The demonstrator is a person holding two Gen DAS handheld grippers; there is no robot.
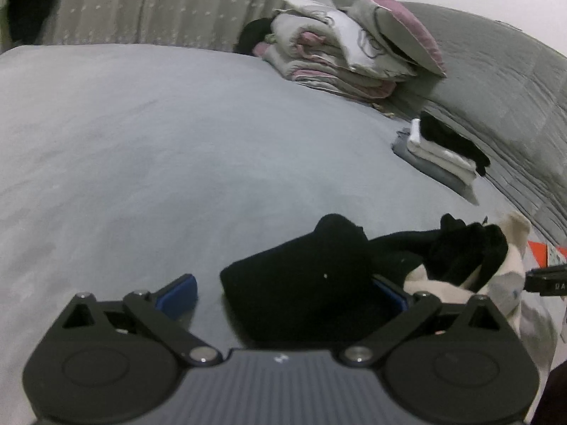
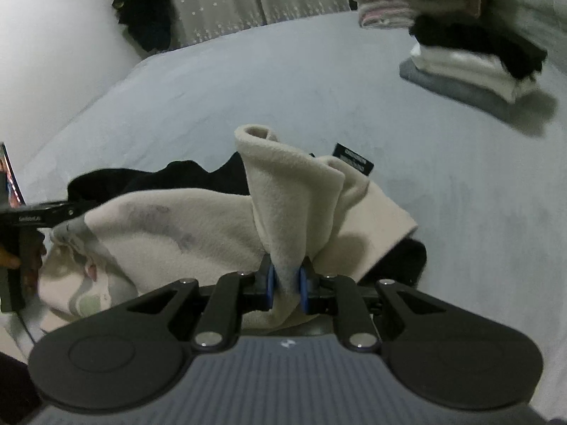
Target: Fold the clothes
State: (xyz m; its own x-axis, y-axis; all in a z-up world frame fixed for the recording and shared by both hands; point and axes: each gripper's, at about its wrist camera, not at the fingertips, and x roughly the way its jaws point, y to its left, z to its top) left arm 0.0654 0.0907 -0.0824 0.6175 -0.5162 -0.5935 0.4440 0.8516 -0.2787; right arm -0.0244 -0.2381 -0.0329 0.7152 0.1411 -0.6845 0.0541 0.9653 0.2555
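Fingers of right gripper [image 2: 286,285] pinched on cream fleece garment [image 2: 290,191]; left gripper [image 1: 283,294] spread wide beside black garment [image 1: 301,283] on bed [image 1: 141,141].

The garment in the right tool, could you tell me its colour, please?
Cream garment, seen best in the right wrist view.

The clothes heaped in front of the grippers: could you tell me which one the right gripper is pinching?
The right gripper is shut on the cream fleece garment, bunched between its blue pads. The black garment lies loose behind it.

Black garment tag [image 2: 354,158] (print blurred), perhaps unreadable lettering
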